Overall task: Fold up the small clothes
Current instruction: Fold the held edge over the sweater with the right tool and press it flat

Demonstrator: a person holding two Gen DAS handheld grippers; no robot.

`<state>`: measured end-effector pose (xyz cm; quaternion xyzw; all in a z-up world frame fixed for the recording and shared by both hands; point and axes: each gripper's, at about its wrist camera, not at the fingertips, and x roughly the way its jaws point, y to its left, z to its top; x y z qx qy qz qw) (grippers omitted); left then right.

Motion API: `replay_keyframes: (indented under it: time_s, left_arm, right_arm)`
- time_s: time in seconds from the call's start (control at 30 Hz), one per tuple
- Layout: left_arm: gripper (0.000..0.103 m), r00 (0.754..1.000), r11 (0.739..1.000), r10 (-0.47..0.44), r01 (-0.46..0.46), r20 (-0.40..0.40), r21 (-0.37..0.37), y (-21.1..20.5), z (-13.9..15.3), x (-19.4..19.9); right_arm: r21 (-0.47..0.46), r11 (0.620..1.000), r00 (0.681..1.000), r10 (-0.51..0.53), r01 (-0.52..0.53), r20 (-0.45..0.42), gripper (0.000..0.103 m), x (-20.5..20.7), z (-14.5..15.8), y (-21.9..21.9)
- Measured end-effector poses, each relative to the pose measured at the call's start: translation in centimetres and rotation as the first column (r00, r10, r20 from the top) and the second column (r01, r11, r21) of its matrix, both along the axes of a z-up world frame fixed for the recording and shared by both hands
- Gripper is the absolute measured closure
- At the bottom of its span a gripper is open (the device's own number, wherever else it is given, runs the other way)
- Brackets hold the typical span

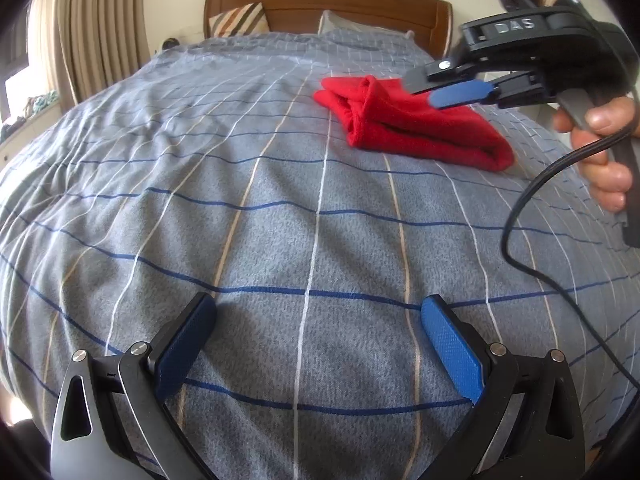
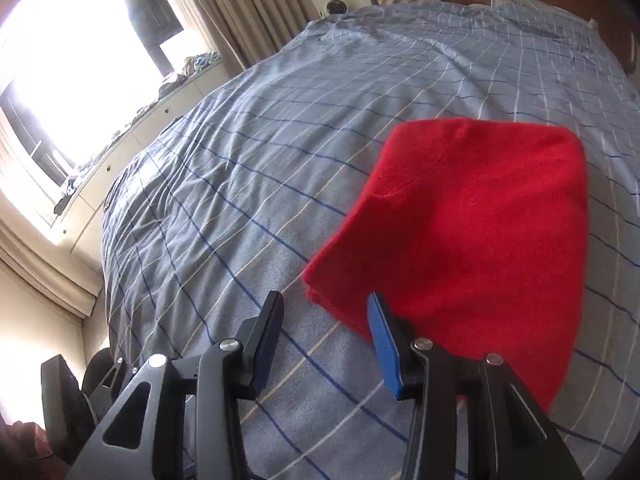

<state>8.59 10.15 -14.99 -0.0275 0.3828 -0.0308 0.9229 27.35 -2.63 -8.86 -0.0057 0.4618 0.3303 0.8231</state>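
Observation:
A red garment (image 1: 408, 124) lies folded into a compact bundle on the grey checked bedspread (image 1: 280, 208). In the right wrist view it is a flat red rectangle (image 2: 472, 232). My left gripper (image 1: 316, 320) is open and empty, low over bare bedspread well short of the garment. My right gripper (image 2: 324, 316) is open and empty, just off the garment's near left corner; its right blue pad (image 2: 384, 344) overlaps the red cloth's edge. In the left wrist view the right gripper (image 1: 440, 88) hovers over the garment's far right side, held by a hand (image 1: 600, 148).
A wooden headboard (image 1: 328, 4) and pillows (image 1: 240, 20) stand at the far end. Curtains (image 1: 88, 32) and a bright window (image 2: 72, 64) with a cluttered white cabinet (image 2: 132, 132) line the left side. A black cable (image 1: 536, 208) hangs from the right gripper.

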Motion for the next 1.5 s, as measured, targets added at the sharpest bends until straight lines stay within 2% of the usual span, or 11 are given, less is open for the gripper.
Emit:
replay_keyframes:
  time_s: [0.13, 0.27, 0.37, 0.47, 0.67, 0.87, 0.97, 1.07, 1.13, 1.4, 1.5]
  left_arm:
    - [0.001, 1.0, 0.999, 0.011, -0.011, -0.013, -0.033, 0.5, 0.3, 0.3]
    - [0.001, 0.999, 0.999, 0.024, -0.025, -0.025, -0.044, 1.3, 2.1, 1.6]
    - [0.001, 1.0, 0.993, 0.018, -0.016, 0.021, -0.119, 2.6, 5.5, 4.1]
    - [0.001, 1.0, 0.969, -0.015, 0.014, -0.001, -0.245, 3.0, 8.0, 9.8]
    - [0.002, 0.97, 0.941, -0.095, 0.015, -0.222, -0.338, 0.2, 4.9, 21.9]
    - [0.001, 0.933, 0.932, -0.091, -0.044, -0.349, -0.36, -0.4, 1.9, 25.0]
    - [0.008, 0.938, 0.955, -0.111, 0.008, -0.33, -0.297, -1.7, 1.9, 25.0]
    - [0.075, 0.936, 0.964, -0.163, 0.084, -0.312, -0.252, -3.5, 1.8, 24.8]
    - [0.081, 0.948, 0.975, -0.148, 0.092, -0.28, -0.203, -3.5, 2.8, 24.5]
    - [0.08, 0.986, 0.973, -0.148, 0.13, -0.082, -0.191, -0.9, 10.3, 22.7]
    - [0.045, 0.979, 0.985, -0.127, 0.105, -0.16, -0.138, -0.6, 8.0, 22.9]
  right_arm:
    - [-0.097, 0.989, 0.99, -0.103, 0.112, 0.094, 0.058, -0.5, 1.0, -5.2]
    - [-0.122, 0.981, 0.987, -0.159, 0.153, -0.038, 0.058, 0.2, -3.9, -7.3]
    - [-0.074, 0.987, 0.988, -0.149, 0.146, -0.03, 0.058, -1.1, -3.8, -7.5]
    - [0.045, 0.979, 0.979, -0.196, 0.199, -0.061, 0.039, -0.4, -2.0, -9.5]
    - [0.21, 0.882, 0.903, -0.39, 0.422, -0.179, 0.025, 5.5, -1.5, -14.6]
    - [0.391, 0.748, 0.804, -0.312, 0.537, -0.507, 0.025, 10.7, -8.6, -15.4]
    - [0.324, 0.811, 0.841, -0.338, 0.488, -0.422, 0.044, 11.1, -8.0, -12.9]
    - [0.059, 0.919, 0.912, -0.375, 0.389, -0.166, 0.067, 10.1, -5.6, -8.8]
    - [-0.043, 0.935, 0.935, -0.354, 0.353, -0.027, 0.071, 9.3, -4.0, -6.7]
    - [0.067, 0.949, 0.932, -0.314, 0.307, 0.182, 0.072, 7.7, 4.0, -5.4]
    - [0.071, 0.951, 0.946, -0.308, 0.302, 0.101, 0.06, 9.0, 3.0, -5.6]
